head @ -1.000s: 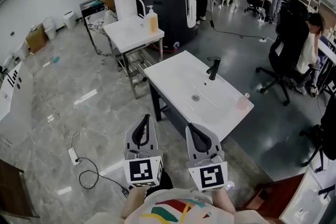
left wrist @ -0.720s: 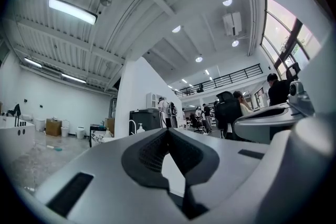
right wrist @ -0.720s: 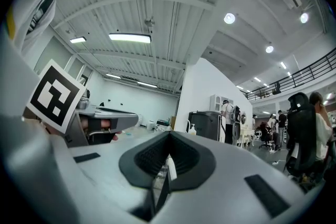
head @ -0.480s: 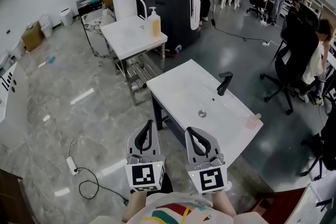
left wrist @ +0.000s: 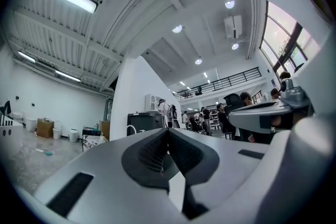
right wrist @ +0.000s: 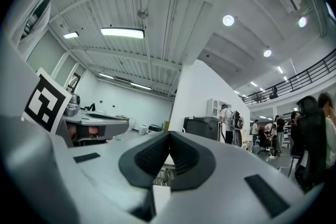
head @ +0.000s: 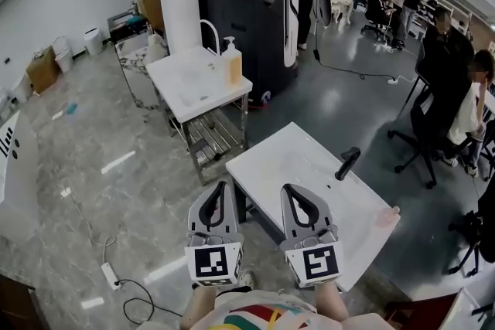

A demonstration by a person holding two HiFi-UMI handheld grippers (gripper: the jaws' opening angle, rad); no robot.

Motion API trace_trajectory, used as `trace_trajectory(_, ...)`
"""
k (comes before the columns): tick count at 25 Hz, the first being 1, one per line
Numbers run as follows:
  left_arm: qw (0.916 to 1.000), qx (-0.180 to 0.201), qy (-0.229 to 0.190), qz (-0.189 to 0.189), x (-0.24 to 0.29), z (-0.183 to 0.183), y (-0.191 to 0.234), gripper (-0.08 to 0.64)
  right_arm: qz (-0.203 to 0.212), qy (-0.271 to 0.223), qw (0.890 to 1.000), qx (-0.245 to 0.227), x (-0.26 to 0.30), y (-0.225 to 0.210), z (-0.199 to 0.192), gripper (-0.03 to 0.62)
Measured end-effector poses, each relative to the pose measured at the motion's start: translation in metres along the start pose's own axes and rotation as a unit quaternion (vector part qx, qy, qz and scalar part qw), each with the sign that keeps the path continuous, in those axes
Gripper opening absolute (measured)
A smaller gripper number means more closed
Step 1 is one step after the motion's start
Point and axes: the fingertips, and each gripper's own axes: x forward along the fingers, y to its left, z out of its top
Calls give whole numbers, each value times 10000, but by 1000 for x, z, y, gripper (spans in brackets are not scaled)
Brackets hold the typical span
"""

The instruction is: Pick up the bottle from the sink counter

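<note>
Counter (head: 288, 160) nearer, left tongs (head: 223, 185), right tongs (head: 287, 188) closed

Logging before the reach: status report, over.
Left gripper and right gripper shut, empty. Pinkish bottle on sink counter corner, untouched. Black faucet stands apart.

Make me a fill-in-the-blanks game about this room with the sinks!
1. The faucet on the near sink counter is ____ in colour.
2. The left gripper and the right gripper both have their jaws ____.
3. The small pink bottle sits at that counter's ____-hand corner in the head view.

Missing words: black; shut; right.
</note>
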Motion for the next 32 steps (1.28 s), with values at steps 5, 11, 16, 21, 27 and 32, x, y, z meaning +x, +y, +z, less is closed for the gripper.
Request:
trace_trajectory(5, 9999, -25, 21, -147, 36, -3, 18, 18, -187, 239, 9994, 155, 34, -12, -13, 11)
trace_trajectory(11, 9994, 14, 84, -330, 61, -6, 9, 18, -316, 304, 9987, 254, 51, -30, -21, 11)
trace_trajectory(16, 9995, -11, 40, -299, 72, -7, 0, 18, -207, 158, 9995, 197, 60, -40, -14, 11)
trace_trajectory(21, 9997, 11, 95, -206, 75, -11, -2, 18, -210, 230, 9994, 160, 63, -43, -22, 11)
trace_trajectory(27, 9997, 56, 148, -186, 78, -13, -7, 18, -302, 232, 9992, 90, 60, -51, -24, 12)
trace_trajectory(32, 9990, 19, 136, -421, 91, -13, -29, 18, -625, 203, 9976, 228, 45, -78, -24, 11)
